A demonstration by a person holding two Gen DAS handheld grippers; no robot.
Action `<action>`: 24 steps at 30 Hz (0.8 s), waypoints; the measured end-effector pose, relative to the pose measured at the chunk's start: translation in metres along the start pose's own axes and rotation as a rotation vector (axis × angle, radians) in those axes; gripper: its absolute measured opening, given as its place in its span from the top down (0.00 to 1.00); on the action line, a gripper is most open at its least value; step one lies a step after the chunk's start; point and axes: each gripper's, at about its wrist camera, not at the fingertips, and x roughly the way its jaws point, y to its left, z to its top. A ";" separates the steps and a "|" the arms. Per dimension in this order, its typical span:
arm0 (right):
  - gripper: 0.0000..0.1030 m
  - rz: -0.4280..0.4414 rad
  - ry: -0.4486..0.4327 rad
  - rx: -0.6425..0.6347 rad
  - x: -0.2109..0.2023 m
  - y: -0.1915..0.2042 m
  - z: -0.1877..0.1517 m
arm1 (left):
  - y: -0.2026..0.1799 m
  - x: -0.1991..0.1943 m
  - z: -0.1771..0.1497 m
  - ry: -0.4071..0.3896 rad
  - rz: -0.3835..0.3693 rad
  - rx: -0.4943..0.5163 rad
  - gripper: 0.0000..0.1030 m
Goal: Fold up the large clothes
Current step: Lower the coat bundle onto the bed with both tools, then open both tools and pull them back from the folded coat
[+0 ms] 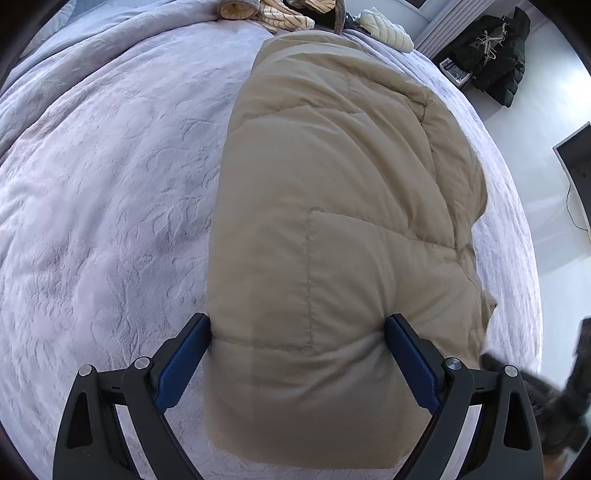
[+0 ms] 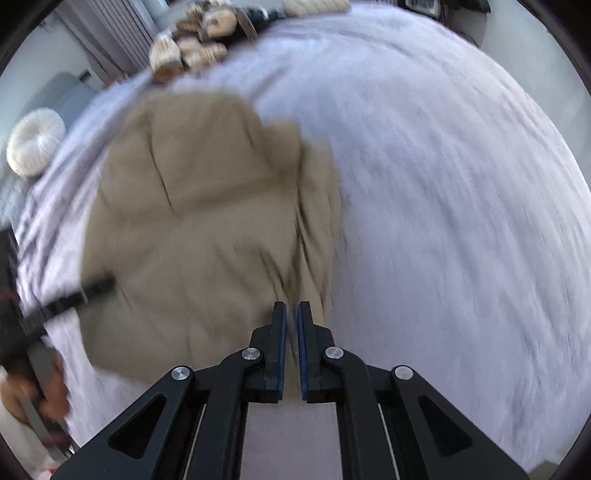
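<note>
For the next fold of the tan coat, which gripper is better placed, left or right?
Probably the left. The left gripper is open with its fingers on both sides of the coat at its near end. The right gripper is nearly shut, holds nothing, and sits over the coat's edge.

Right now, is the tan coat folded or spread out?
Folded: the tan coat lies as a compact, narrow bundle on the bed, no sleeves spread out.

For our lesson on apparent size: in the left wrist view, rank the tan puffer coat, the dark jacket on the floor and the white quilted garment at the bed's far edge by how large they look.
1. tan puffer coat
2. dark jacket
3. white quilted garment
The coat lies nearest the camera, so only apparent size is ranked.
</note>
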 end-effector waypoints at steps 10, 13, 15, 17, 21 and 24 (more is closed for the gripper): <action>0.94 0.007 0.115 0.091 0.034 -0.014 0.001 | -0.003 -0.008 -0.004 0.020 0.025 -0.010 0.07; 0.94 0.025 0.121 0.092 0.025 -0.015 0.007 | -0.005 -0.014 -0.006 0.018 0.031 -0.004 0.07; 0.94 0.037 0.120 0.096 0.018 -0.018 0.009 | -0.007 -0.018 -0.007 0.017 0.035 0.002 0.07; 0.94 0.048 0.116 0.103 0.009 -0.024 0.010 | -0.008 -0.022 -0.009 0.014 0.035 0.002 0.07; 0.94 0.057 0.108 0.106 -0.006 -0.030 0.013 | -0.009 -0.027 -0.012 0.017 0.033 -0.006 0.07; 0.94 0.062 0.103 0.116 -0.012 -0.034 0.015 | -0.011 -0.032 -0.013 0.018 0.035 -0.002 0.07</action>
